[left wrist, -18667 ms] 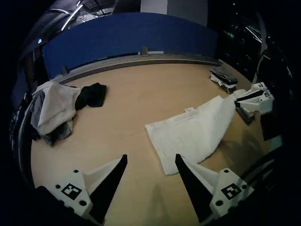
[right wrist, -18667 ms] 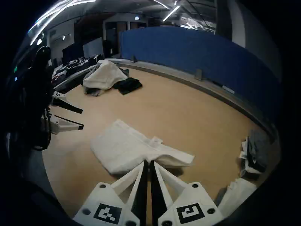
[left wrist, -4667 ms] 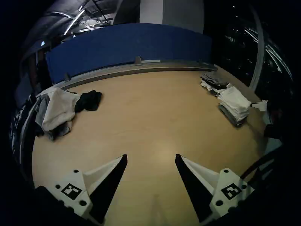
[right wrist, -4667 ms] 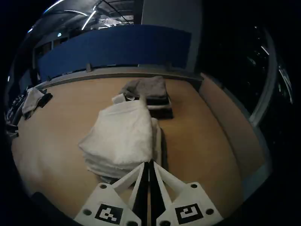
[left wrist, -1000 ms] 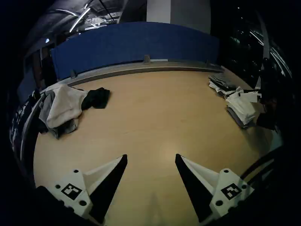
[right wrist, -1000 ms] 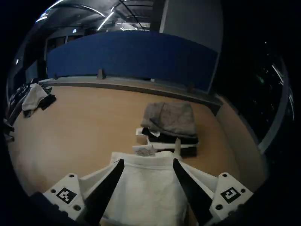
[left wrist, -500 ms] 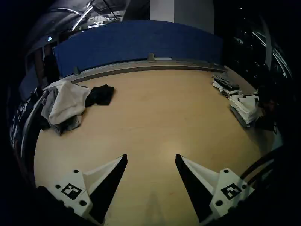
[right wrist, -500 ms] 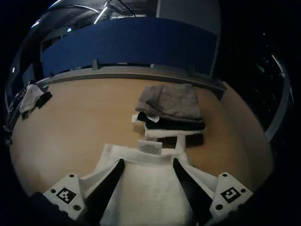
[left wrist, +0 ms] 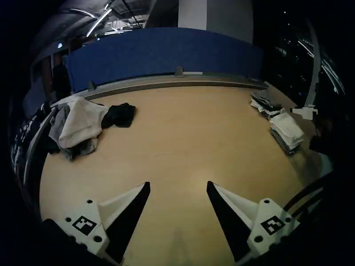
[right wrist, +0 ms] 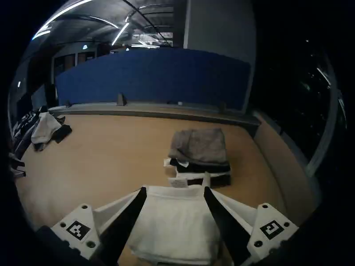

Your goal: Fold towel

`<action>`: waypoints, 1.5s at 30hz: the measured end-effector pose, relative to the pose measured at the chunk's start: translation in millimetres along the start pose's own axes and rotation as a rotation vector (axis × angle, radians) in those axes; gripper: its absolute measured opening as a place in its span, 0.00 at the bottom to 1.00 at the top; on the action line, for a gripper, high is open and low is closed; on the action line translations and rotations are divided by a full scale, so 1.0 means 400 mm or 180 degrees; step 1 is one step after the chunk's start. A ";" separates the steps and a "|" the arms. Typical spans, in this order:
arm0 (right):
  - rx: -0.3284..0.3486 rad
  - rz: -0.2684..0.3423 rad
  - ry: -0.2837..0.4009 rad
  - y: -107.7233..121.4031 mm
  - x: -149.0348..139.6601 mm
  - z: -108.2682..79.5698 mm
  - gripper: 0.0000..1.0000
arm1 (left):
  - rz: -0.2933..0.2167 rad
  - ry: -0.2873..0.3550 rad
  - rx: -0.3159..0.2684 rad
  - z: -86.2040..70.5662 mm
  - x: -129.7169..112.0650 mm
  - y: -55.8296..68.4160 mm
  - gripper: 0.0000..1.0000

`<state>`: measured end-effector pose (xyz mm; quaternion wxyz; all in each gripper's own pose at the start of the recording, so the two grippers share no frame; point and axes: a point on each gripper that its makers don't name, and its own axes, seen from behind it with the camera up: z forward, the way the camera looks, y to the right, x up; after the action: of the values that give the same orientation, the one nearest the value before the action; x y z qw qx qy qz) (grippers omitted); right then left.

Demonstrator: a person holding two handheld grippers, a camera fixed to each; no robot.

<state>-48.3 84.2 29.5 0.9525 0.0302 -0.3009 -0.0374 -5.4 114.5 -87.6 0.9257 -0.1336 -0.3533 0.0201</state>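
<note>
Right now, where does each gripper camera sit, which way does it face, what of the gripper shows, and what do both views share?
Left gripper view: on the left gripper, over the table, facing the blue partition; its open fingers show.
Right gripper view: on the right gripper, above the folded white towel, facing the grey-topped stack; open fingers show.
Shared: table, blue partition, laundry pile.

A dim office; blue divider panel (left wrist: 164, 51) behind the wooden surface (left wrist: 186, 128); ceiling strip lights (right wrist: 120, 33) overhead.
</note>
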 end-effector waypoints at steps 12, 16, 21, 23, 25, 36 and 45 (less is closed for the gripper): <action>0.0035 0.0090 0.0221 -0.067 0.000 -0.159 1.00 | 0.0008 0.0160 -0.0024 -0.029 0.042 -0.017 0.94; 0.0054 0.0132 0.0250 -0.087 -0.015 -0.186 1.00 | -0.0008 0.0214 -0.0013 -0.032 0.059 -0.026 0.94; 0.0080 0.0191 0.0300 -0.103 -0.016 -0.205 1.00 | -0.0002 0.0286 -0.0026 -0.034 0.076 -0.030 0.94; 0.0091 0.0201 0.0321 -0.109 -0.014 -0.211 1.00 | 0.0008 0.0307 -0.0014 -0.035 0.082 -0.033 0.94; 0.0105 0.0203 0.0340 -0.116 -0.011 -0.216 1.00 | 0.0008 0.0340 -0.0009 -0.036 0.089 -0.036 0.95; 0.0199 0.0212 0.0587 -0.191 0.025 -0.227 1.00 | -0.0121 0.0670 0.0058 -0.052 0.140 -0.068 0.94; 0.0047 0.0254 0.1165 -0.234 0.111 -0.245 1.00 | -0.0195 0.1097 0.0209 -0.082 0.200 -0.117 0.95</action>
<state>39.4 -9.6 -32.7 0.9918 0.0315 -0.1238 0.0086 73.3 72.3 -46.9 0.9766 -0.0940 -0.1924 -0.0198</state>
